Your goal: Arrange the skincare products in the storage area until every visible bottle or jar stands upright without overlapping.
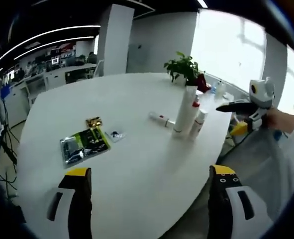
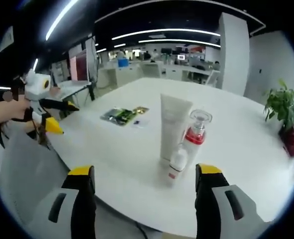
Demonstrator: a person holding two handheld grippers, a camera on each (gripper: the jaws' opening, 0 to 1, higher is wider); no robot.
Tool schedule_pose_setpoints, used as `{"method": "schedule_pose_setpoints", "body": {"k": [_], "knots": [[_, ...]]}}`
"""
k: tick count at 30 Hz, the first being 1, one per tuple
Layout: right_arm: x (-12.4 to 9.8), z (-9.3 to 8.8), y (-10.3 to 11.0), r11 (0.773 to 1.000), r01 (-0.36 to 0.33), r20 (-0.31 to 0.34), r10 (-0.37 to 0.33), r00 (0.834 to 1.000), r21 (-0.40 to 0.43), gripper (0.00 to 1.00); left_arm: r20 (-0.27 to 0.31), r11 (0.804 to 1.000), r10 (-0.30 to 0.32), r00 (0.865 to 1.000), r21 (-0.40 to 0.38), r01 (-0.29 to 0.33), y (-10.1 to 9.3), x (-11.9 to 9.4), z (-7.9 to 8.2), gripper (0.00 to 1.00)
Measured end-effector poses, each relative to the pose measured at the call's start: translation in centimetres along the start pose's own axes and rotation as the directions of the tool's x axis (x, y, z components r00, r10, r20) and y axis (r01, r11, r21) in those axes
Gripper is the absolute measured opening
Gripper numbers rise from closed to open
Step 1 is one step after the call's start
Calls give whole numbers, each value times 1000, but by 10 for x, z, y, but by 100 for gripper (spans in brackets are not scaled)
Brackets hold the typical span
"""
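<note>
On the white table a tall white tube stands upright. Beside it are a small white bottle with a red band and a red-collared bottle partly behind the tube. Another small bottle lies on its side left of the tube. The right gripper view shows the tube, the clear-capped red-collared bottle and the small white bottle close together. My left gripper is open and short of the table edge. My right gripper is open and faces the group with nothing held.
A green packet, a gold item and a small sachet lie on the table's left part. A potted plant stands at the far edge. Each gripper shows in the other's view, right and left.
</note>
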State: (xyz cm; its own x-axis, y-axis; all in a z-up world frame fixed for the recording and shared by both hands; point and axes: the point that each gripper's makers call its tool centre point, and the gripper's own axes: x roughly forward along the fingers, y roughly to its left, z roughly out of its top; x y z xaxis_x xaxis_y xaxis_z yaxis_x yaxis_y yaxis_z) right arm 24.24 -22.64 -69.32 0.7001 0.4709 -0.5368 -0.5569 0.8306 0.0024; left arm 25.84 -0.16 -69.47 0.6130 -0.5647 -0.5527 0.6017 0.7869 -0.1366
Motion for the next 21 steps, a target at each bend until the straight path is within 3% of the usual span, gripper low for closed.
{"method": "schedule_pose_setpoints", "body": {"k": [4, 7, 10, 15, 21], "knots": [[0, 0, 0, 1000, 1, 2, -1, 1000, 0, 81, -25, 998, -35, 999, 56, 36, -10, 13, 11, 92], [0, 0, 0, 1000, 0, 1, 0, 1000, -1, 81, -75, 990, -66, 995, 120, 75, -10, 27, 13, 90], [0, 0, 0, 1000, -2, 2, 2, 1000, -4, 81, -89, 974, -88, 992, 202, 105, -15, 39, 22, 88], [0, 0, 1, 1000, -5, 2, 5, 1000, -6, 80, -129, 952, -111, 985, 272, 143, -8, 59, 34, 87], [-1, 2, 0, 1000, -1, 9, 1, 1000, -2, 80, -200, 908, -131, 971, 370, 199, -13, 88, 43, 85]]}}
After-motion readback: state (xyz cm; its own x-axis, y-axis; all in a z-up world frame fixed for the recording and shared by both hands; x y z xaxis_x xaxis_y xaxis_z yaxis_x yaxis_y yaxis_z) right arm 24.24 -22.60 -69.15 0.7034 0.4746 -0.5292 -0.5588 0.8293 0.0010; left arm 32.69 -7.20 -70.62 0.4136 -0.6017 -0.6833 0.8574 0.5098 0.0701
